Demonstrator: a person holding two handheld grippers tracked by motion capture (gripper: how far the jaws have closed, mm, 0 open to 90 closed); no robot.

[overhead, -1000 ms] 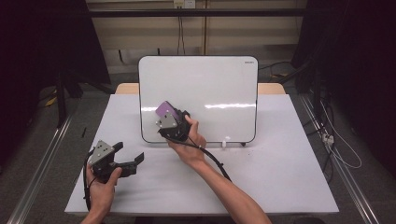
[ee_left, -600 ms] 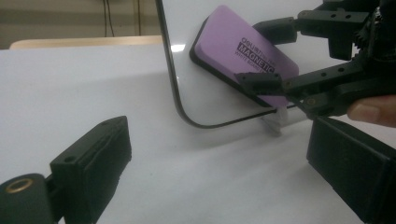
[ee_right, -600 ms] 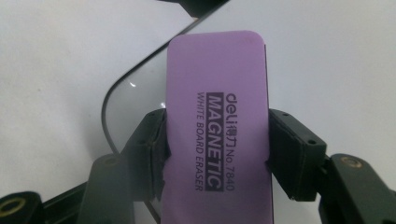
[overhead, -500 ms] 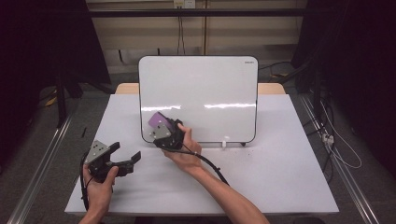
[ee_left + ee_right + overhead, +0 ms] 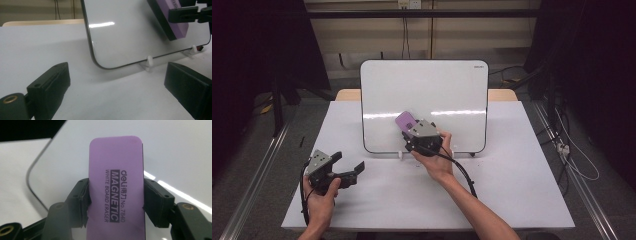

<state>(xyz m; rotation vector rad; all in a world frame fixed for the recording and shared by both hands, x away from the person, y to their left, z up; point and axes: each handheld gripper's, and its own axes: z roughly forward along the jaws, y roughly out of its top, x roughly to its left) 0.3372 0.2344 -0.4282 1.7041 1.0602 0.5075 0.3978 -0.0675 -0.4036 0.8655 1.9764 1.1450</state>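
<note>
A whiteboard (image 5: 427,95) stands upright on small white feet at the back of the white table (image 5: 512,190). My right gripper (image 5: 408,126) is shut on a purple magnetic whiteboard eraser (image 5: 404,120) and holds it against the board's lower middle. In the right gripper view the eraser (image 5: 116,190) sits clamped between both pads (image 5: 80,197), with the whiteboard (image 5: 175,150) behind it. My left gripper (image 5: 347,162) rests low at the table's front left, open and holding nothing. Beyond its wide-apart jaws, the left gripper view shows the whiteboard (image 5: 125,32) and the eraser (image 5: 172,22).
The board's white feet (image 5: 399,155) stand on the table just in front of it. A black cable (image 5: 462,172) trails from the right gripper along the forearm. Dark floor and metal rails (image 5: 257,175) surround the table.
The right gripper has slid the eraser to the right along the lower part of the board. The left gripper has stayed where it was.
</note>
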